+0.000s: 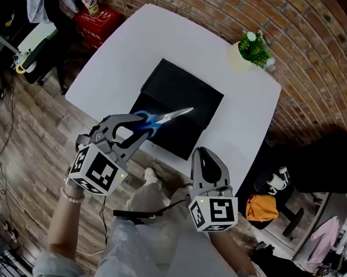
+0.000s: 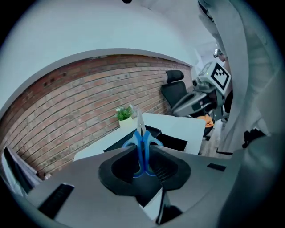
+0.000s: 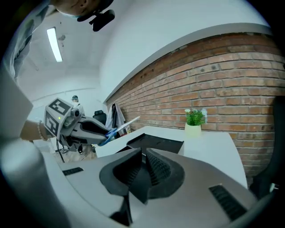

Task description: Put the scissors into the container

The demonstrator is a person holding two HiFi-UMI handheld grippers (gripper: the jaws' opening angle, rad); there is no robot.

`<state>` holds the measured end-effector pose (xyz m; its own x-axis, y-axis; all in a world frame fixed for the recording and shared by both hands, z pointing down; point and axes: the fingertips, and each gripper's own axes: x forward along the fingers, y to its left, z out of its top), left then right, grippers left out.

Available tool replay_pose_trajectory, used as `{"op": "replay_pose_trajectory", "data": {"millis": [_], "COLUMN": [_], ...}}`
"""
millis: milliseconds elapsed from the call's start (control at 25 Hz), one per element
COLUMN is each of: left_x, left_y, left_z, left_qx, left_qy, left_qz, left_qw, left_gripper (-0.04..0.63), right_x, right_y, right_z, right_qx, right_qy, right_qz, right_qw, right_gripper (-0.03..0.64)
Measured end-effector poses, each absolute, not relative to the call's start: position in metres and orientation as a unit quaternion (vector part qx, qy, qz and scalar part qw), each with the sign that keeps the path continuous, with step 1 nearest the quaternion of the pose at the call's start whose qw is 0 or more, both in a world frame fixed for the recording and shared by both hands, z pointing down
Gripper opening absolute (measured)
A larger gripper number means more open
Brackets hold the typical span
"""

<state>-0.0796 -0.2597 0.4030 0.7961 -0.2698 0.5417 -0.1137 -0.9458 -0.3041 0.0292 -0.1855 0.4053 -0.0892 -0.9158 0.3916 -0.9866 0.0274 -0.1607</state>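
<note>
Blue-handled scissors (image 1: 160,118) with silver blades hang in the air over the near part of a black container (image 1: 181,100) on the white table (image 1: 132,50). My left gripper (image 1: 140,127) is shut on the scissors' handles (image 2: 142,149); the blades point up and away toward the container (image 2: 171,141). My right gripper (image 1: 202,160) is at the table's near edge, jaws shut with nothing between them (image 3: 143,171). In the right gripper view the left gripper (image 3: 104,133) and the scissors (image 3: 119,126) show at left, with the container (image 3: 156,143) ahead.
A small potted plant (image 1: 252,51) stands at the table's far right corner, against a brick wall (image 1: 228,15). A red box (image 1: 97,20) sits on the floor at far left. An office chair (image 2: 174,91) and an orange bag (image 1: 260,207) stand right of the table.
</note>
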Motion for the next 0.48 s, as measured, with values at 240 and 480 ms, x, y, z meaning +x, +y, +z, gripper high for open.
{"op": "replay_pose_trajectory", "data": {"millis": [240, 480], "left_x": [-0.052, -0.048], "left_y": [-0.256, -0.253], "left_z": [0.461, 0.513], "left_qx": [-0.907, -0.870], "left_qy": [-0.003, -0.066], "left_qz": [-0.384, -0.454], "left_qw": [0.173, 0.182], "left_gripper": [0.094, 0.095], "right_x": [0.052, 0.065], "right_y": [-0.183, -0.179], "right_z": [0.396, 0.395], "right_qx": [0.690, 0.702], "right_qy": [-0.694, -0.682], "right_qz": [0.192, 0.196], "right_qw": [0.075, 0.066], "right_gripper": [0.058, 0.058]}}
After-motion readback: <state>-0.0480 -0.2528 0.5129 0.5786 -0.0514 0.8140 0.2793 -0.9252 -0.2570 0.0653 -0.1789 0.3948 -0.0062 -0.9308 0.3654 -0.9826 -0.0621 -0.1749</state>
